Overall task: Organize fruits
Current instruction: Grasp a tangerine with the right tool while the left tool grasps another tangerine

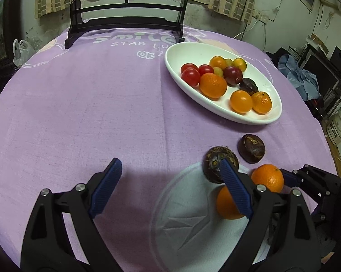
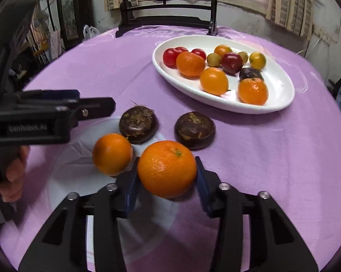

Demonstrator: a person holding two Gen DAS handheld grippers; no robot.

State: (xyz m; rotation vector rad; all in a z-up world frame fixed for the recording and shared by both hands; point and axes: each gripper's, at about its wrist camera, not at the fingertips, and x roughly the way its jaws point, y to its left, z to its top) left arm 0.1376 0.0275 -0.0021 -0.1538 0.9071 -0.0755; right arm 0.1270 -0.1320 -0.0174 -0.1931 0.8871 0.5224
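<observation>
Round orange tangerine with a green stem nub [image 2: 167, 168] sits between the blue ribbed pads of the right tool [image 2: 167, 174]; both pads look pressed to its sides, so the tool reads as clamped on it. Fruit is low over the purple cloth of the desk [image 2: 272, 158], near the near edge; whether it is lifted or resting cannot be told.

Just beside it: a second smooth orange tangerine [image 2: 112, 154] and two dark brown flattened water chestnuts [image 2: 138, 124] [image 2: 195, 130], loose on the cloth.

Farther in, toward the far edge, the white oval ceramic dish [image 2: 281, 99] holds tomatoes, tangerines and plums.

Left tool [image 1: 170, 185] hangs with jaws wide apart, nothing between them.

Step in hand, judged: grasp done. Next move calls for lifting clear of the neighbours, carrying to the dish, releasing over a bare patch.
</observation>
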